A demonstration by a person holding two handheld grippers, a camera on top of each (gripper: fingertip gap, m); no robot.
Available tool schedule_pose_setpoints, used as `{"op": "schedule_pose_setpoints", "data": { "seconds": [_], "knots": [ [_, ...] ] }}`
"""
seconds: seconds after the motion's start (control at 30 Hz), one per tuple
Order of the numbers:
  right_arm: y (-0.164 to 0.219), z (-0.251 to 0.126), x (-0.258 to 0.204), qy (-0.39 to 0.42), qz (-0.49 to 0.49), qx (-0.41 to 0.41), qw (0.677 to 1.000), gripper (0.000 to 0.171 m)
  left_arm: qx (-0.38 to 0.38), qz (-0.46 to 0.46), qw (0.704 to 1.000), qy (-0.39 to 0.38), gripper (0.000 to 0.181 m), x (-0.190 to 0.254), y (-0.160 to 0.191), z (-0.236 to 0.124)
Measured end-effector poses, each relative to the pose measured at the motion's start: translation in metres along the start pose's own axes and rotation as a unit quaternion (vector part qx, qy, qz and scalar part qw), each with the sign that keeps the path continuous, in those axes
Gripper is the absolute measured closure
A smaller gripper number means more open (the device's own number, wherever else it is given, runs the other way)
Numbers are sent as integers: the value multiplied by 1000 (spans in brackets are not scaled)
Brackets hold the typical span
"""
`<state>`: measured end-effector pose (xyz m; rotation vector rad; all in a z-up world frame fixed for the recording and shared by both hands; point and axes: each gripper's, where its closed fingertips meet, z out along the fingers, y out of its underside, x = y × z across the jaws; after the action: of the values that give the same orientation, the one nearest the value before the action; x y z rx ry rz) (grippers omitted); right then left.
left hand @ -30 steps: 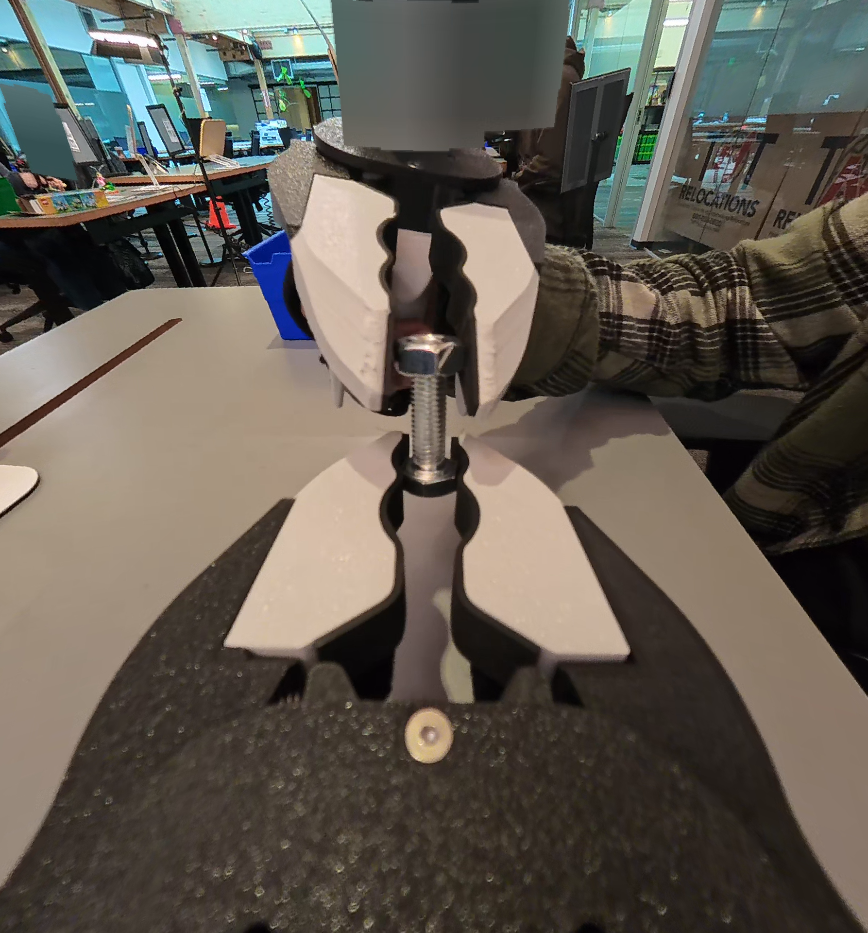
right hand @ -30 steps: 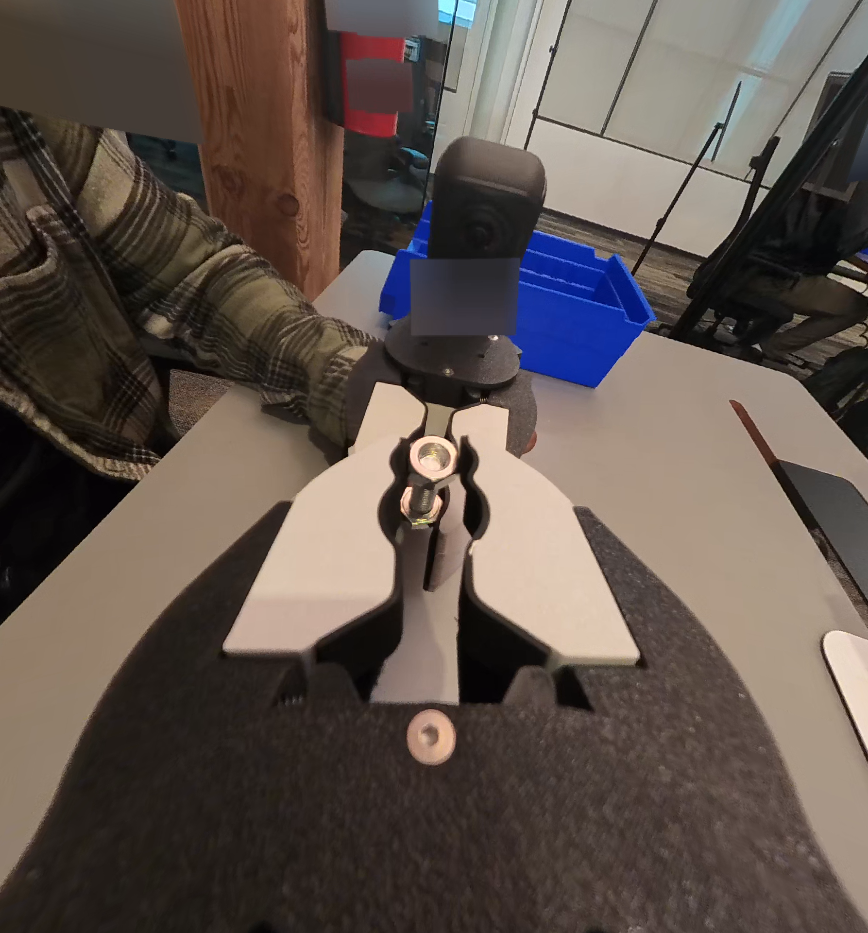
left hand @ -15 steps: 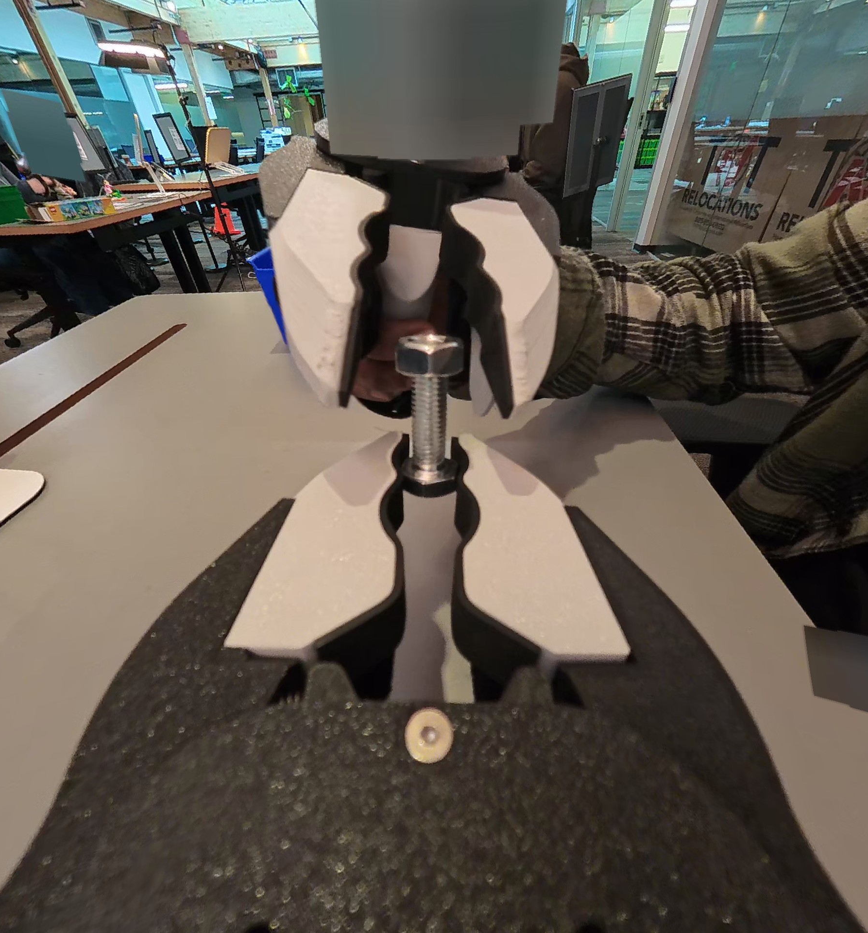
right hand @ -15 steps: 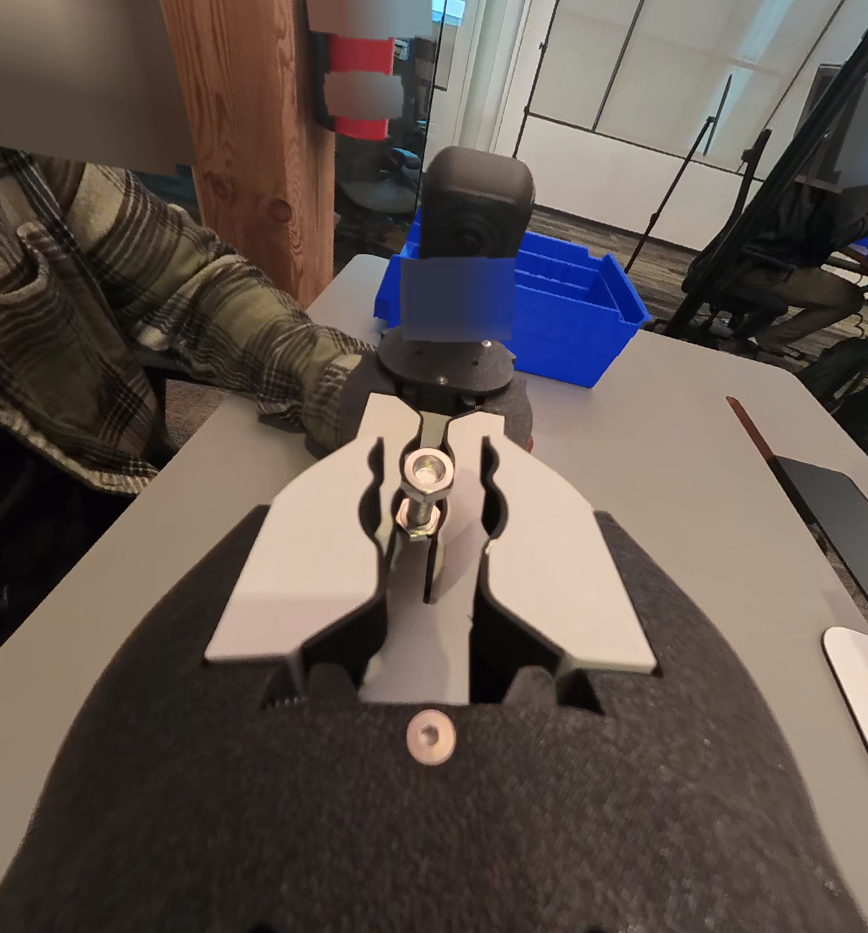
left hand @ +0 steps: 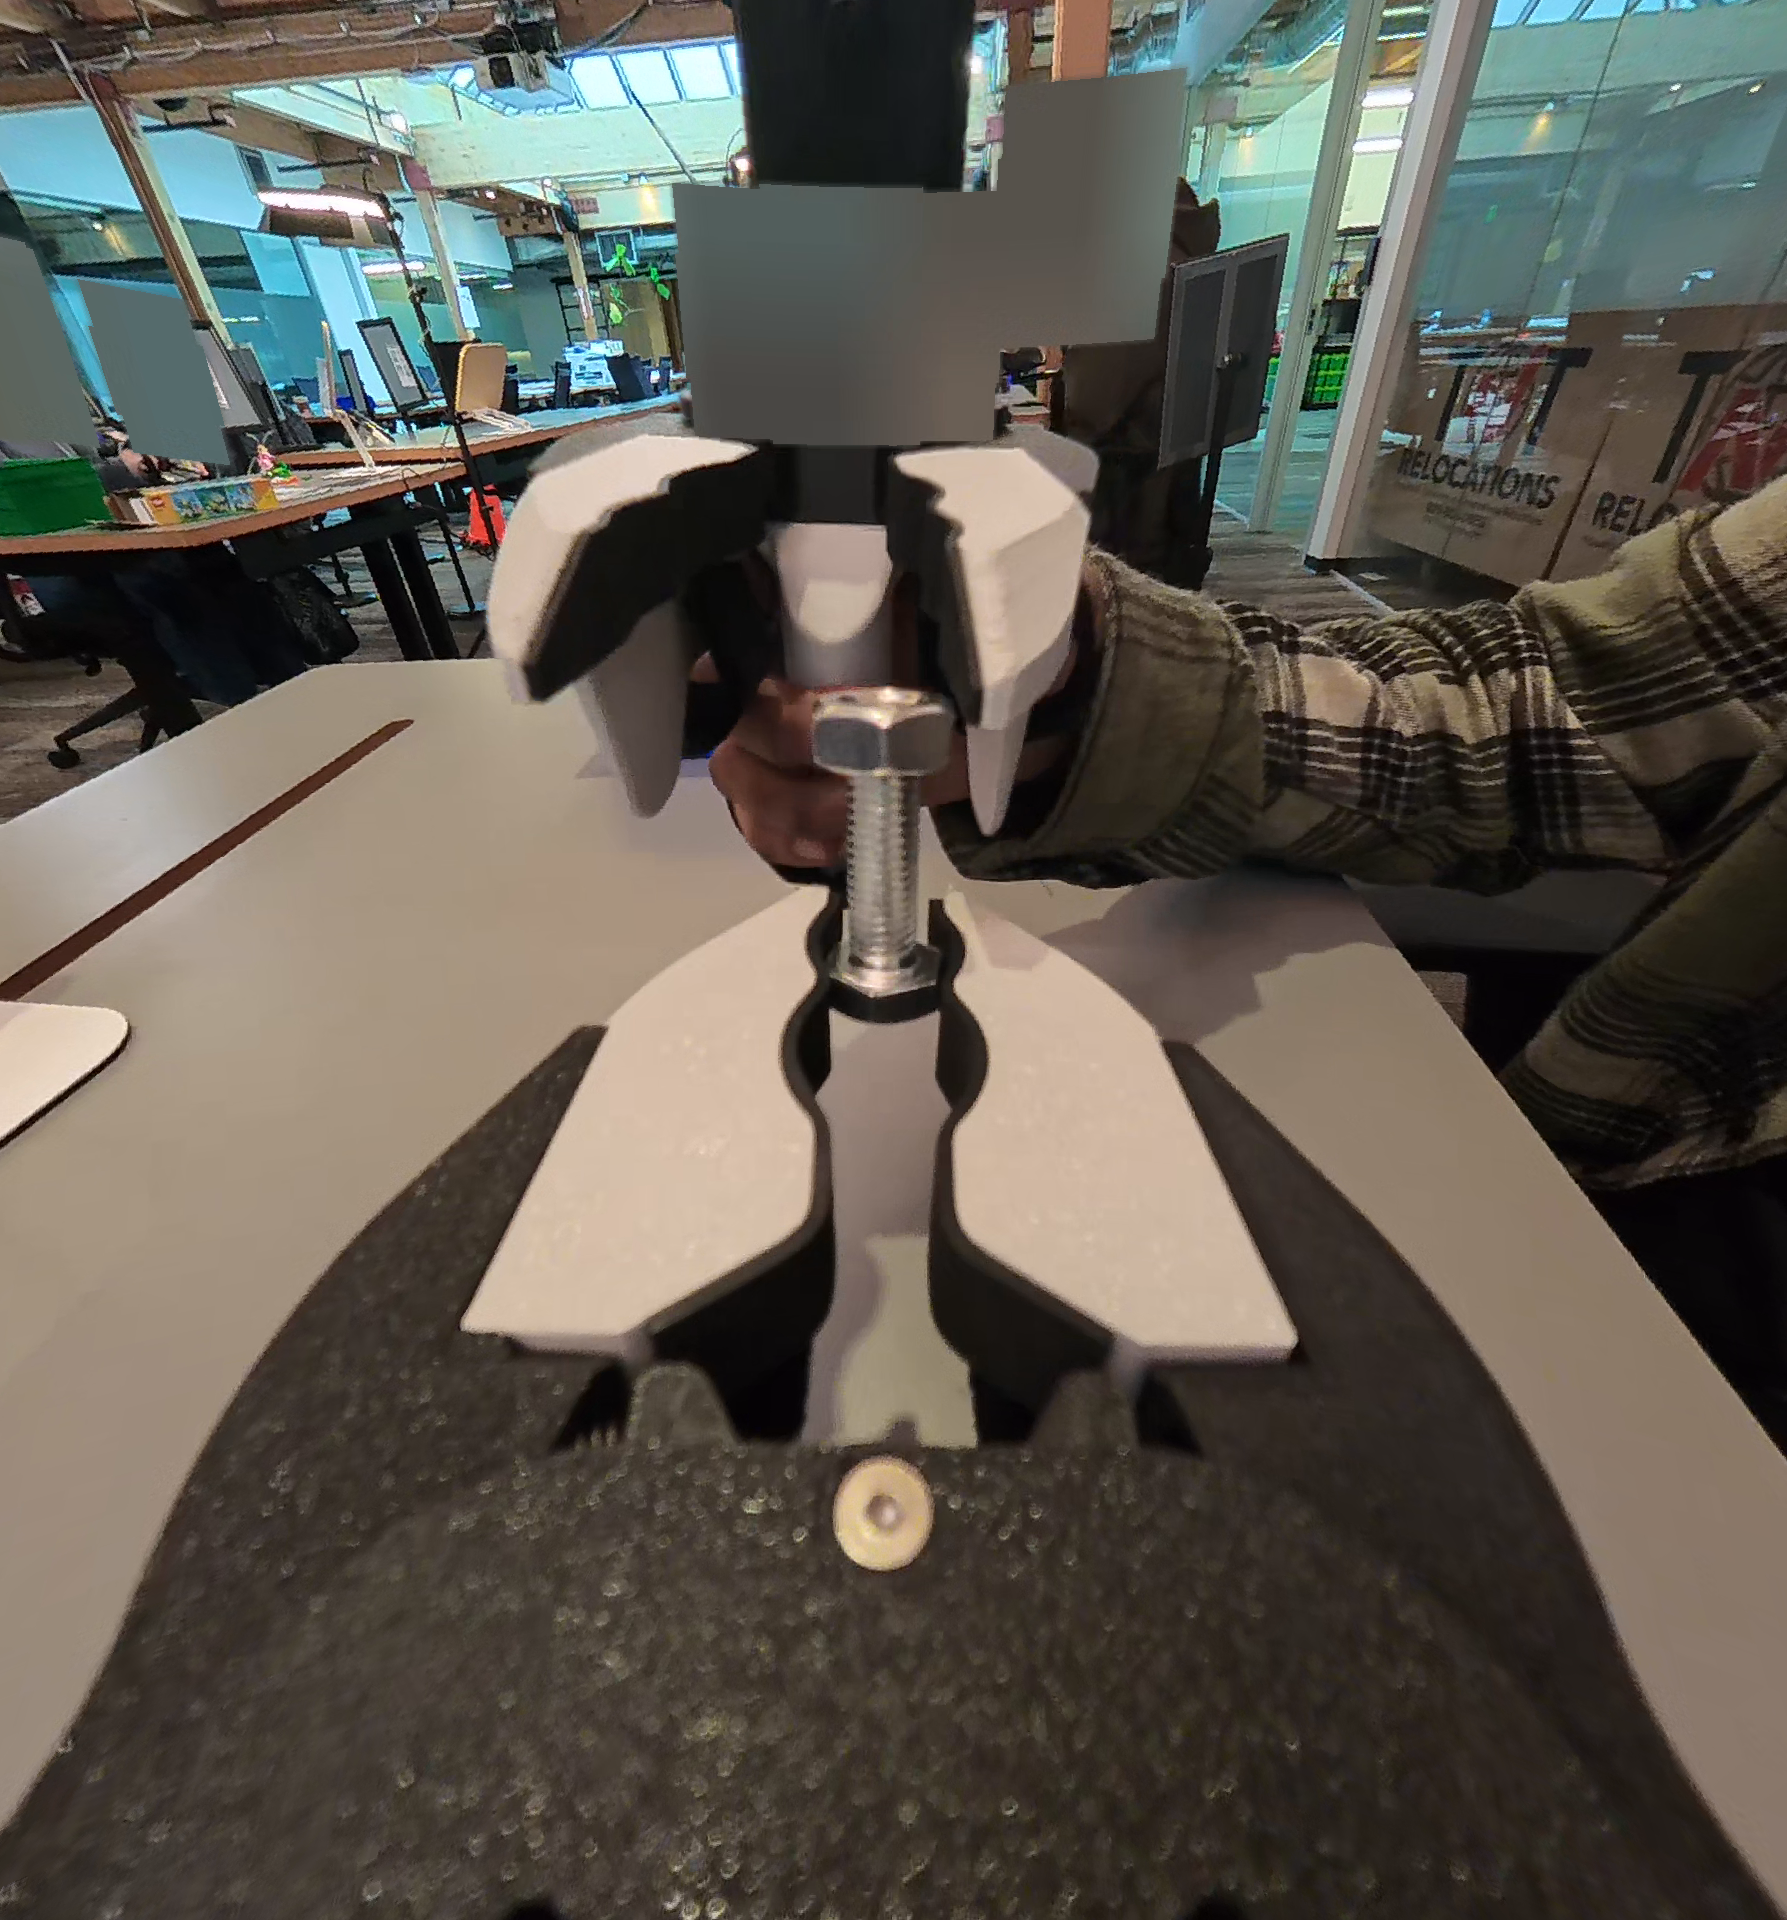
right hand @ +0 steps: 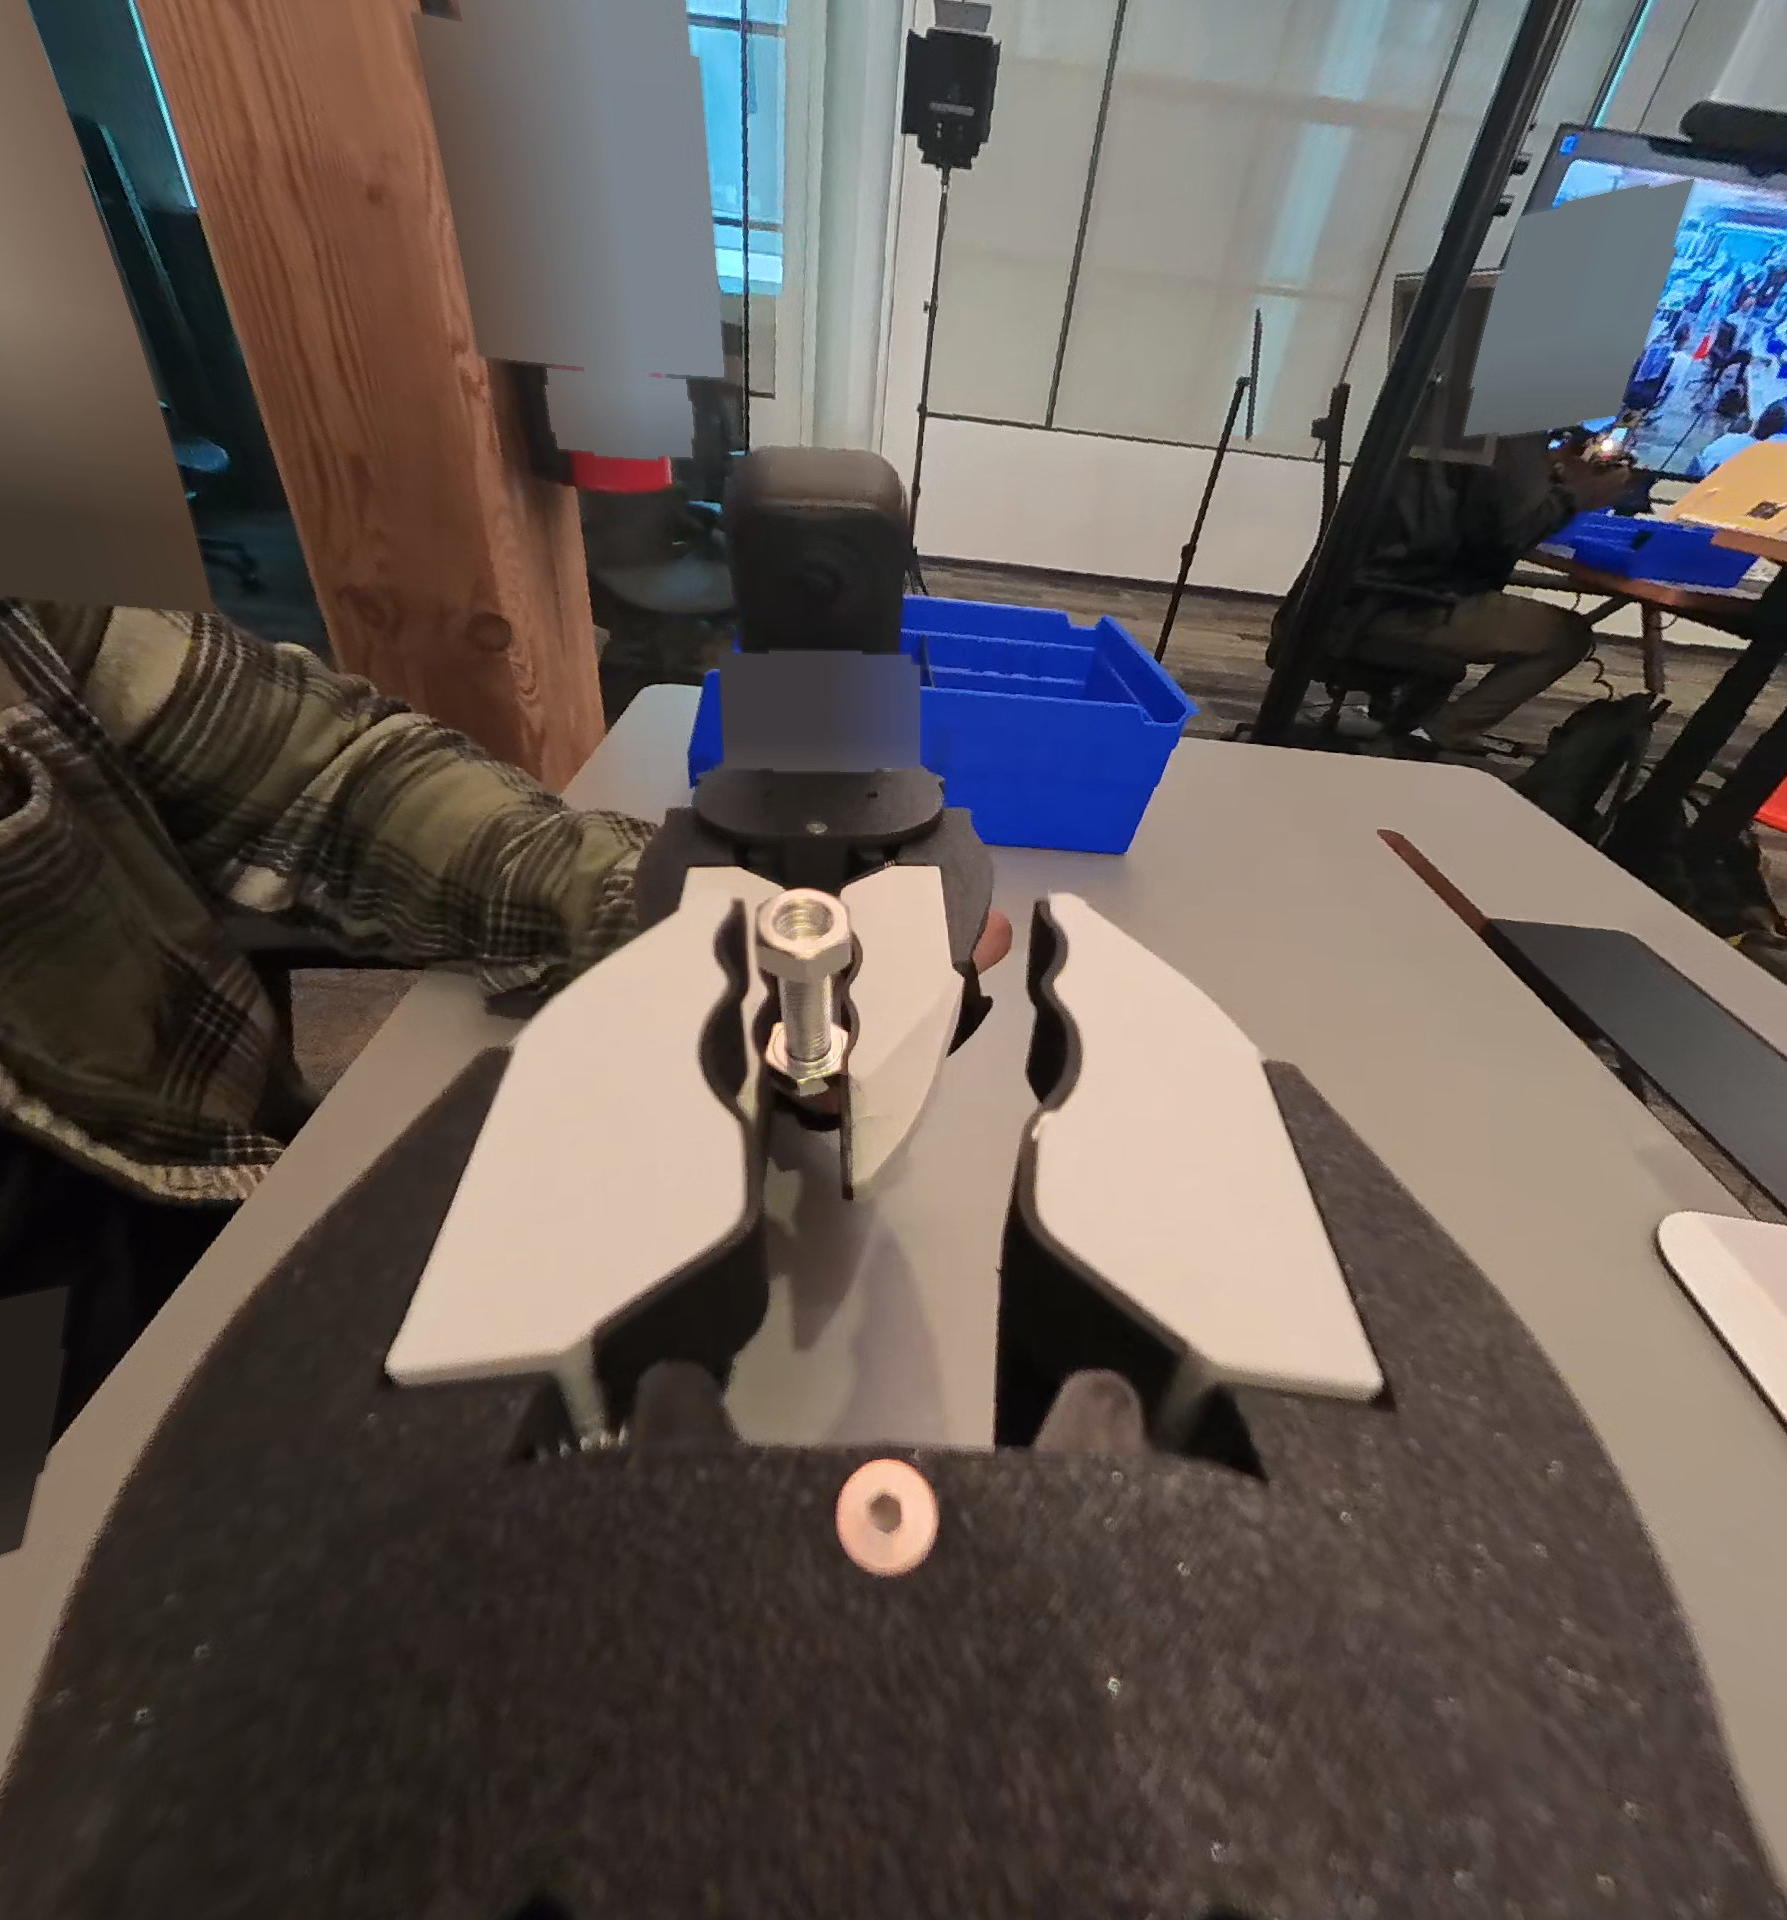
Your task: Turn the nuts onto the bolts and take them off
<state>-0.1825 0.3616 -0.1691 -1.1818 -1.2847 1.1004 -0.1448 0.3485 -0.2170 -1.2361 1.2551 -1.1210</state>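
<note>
Left gripper point(left hand: 881, 961): closed on nut point(left hand: 881, 975), bolt point(left hand: 880, 821) pointing outward | right gripper point(right hand: 884, 1029): wide open, holding nothing | blue bin point(right hand: 1055, 743): tabletop's far edge

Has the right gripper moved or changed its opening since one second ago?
Yes. The right gripper has opened and let go of the hex head of the silver steel bolt, rising against the grey table. The left gripper holds the nut end.
</note>
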Motion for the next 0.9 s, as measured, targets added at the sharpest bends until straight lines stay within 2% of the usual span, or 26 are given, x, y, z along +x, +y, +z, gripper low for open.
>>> {"op": "schedule_pose_setpoints", "data": {
  "seconds": [0.9],
  "knots": [
    [-4, -12, 5, 6, -18, -3, 1000, 123, 19, 7, 1000, -1, 166, 1, -8, -4]
  ]
}}
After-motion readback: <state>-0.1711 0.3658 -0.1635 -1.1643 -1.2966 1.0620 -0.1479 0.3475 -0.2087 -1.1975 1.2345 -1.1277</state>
